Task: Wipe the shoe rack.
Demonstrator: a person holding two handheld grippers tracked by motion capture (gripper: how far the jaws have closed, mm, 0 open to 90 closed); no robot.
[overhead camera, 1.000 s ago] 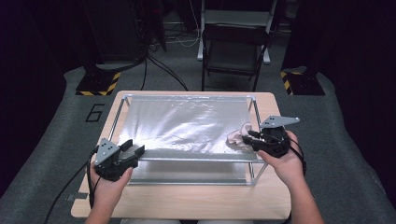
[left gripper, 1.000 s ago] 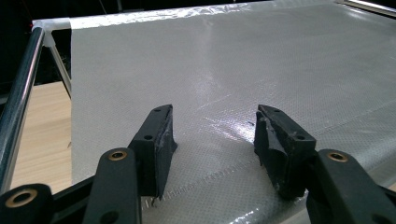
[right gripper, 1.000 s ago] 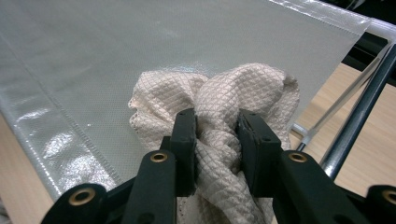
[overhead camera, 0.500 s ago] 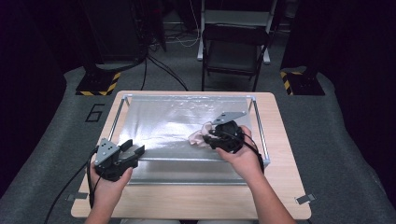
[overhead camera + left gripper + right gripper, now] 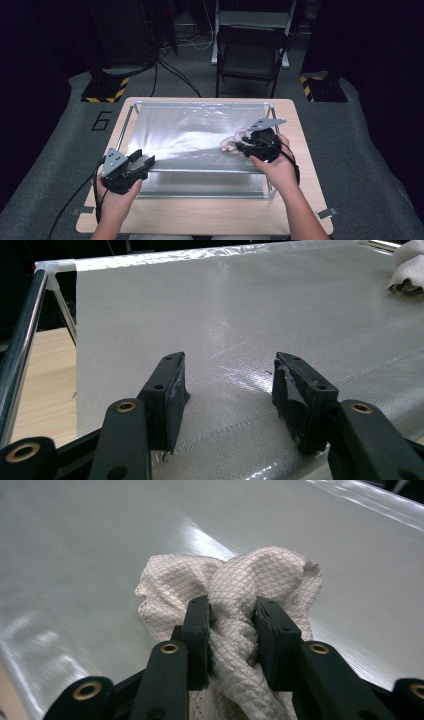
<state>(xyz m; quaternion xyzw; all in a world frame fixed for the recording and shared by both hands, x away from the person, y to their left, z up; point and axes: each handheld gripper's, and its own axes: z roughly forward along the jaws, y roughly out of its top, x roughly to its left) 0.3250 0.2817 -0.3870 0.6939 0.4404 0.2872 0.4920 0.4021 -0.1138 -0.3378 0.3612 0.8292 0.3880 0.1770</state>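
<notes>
the one piece of writing that can be read is a large dark figure "6" (image 5: 102,120) marked on the grey floor covering left of the wooden surface (image 5: 210,215); nothing else carries a label or brand that can be made out. on that surface stands a metal frame (image 5: 200,171) with a shiny clear plastic sheet (image 5: 190,132) stretched over it. the right gripper (image 5: 243,145) has its jaws clamped on a bunched, cream, diamond-quilted cloth (image 5: 231,142), which sits on the right half of the sheet, pressed against the film; in the right gripper view the wad of cloth (image 5: 250,585) bulges out ahead of the two black jaws and a twisted part of it fills the gap between them, with the glossy sheet (image 5: 90,545) blurred around it. the left gripper (image 5: 141,161) rests at the near left corner of the frame with its jaws apart and nothing between them; in the left gripper view they lie low over the sheet (image 5: 240,315), the frame's tube (image 5: 22,345) runs along the left edge, and the cloth (image 5: 409,270) peeks in at the far right corner. compared with a second ago, the right gripper and cloth were then at the right edge of the frame, half a second ago they had swept in toward the middle of the sheet, and now they sit back toward the right, between those two places. the left gripper and its hand have stayed where they were, jaws equally wide.
</notes>
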